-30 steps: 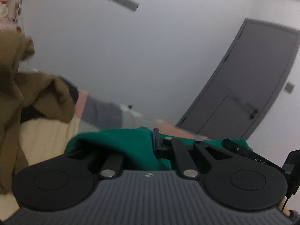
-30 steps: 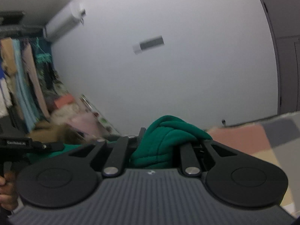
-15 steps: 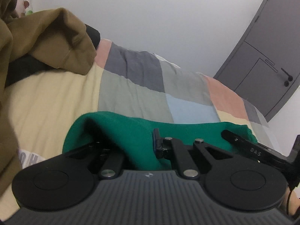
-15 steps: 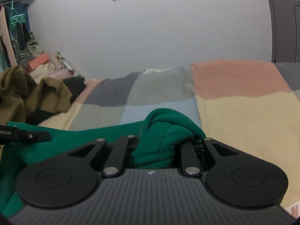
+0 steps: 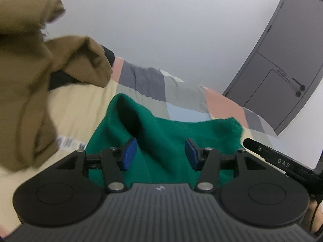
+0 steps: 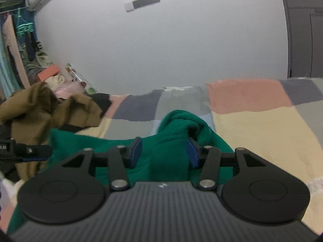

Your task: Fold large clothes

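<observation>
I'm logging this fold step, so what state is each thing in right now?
Left hand-held gripper: jaws opening, green cloth between them, pads off it.
Right hand-held gripper: jaws opening, bunched green cloth between them.
Green garment: rumpled, lying on the bed.
Brown garment: unfolded, heaped.
Door: closed.
Bedspread: spread flat.
</observation>
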